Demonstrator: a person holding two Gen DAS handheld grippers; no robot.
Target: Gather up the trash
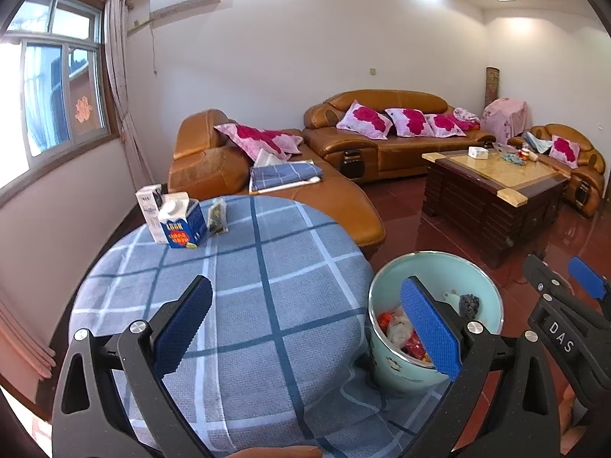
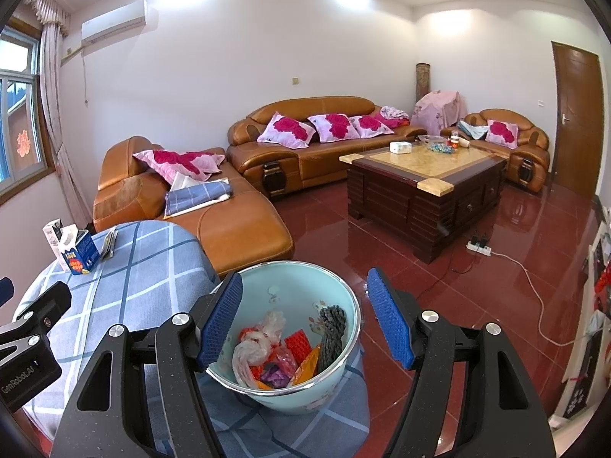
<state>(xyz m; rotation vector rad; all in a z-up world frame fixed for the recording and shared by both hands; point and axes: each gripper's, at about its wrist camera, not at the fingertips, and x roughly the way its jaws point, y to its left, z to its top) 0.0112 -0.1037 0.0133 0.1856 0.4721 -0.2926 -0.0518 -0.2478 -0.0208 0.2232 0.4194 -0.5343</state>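
A pale green bin [image 2: 336, 362] stands beside the round table, holding plastic bags, red and orange wrappers and a dark knitted piece [image 2: 332, 328]. It also shows in the left wrist view [image 1: 481, 278]. On the table's far left stand a blue carton [image 1: 183, 223], a white carton [image 1: 149, 206] and a dark wrapper [image 1: 217, 215]. My left gripper [image 1: 309, 320] is open and empty above the table. My right gripper [image 2: 305, 320] is open and empty over the bin.
The round table [image 1: 248, 305] has a blue checked cloth that hangs over its edge. Orange leather sofas [image 2: 305, 152] with pink cushions line the far wall. A dark coffee table [image 2: 424, 187] stands on the red tile floor. A power strip and cable [image 2: 479, 246] lie on the floor.
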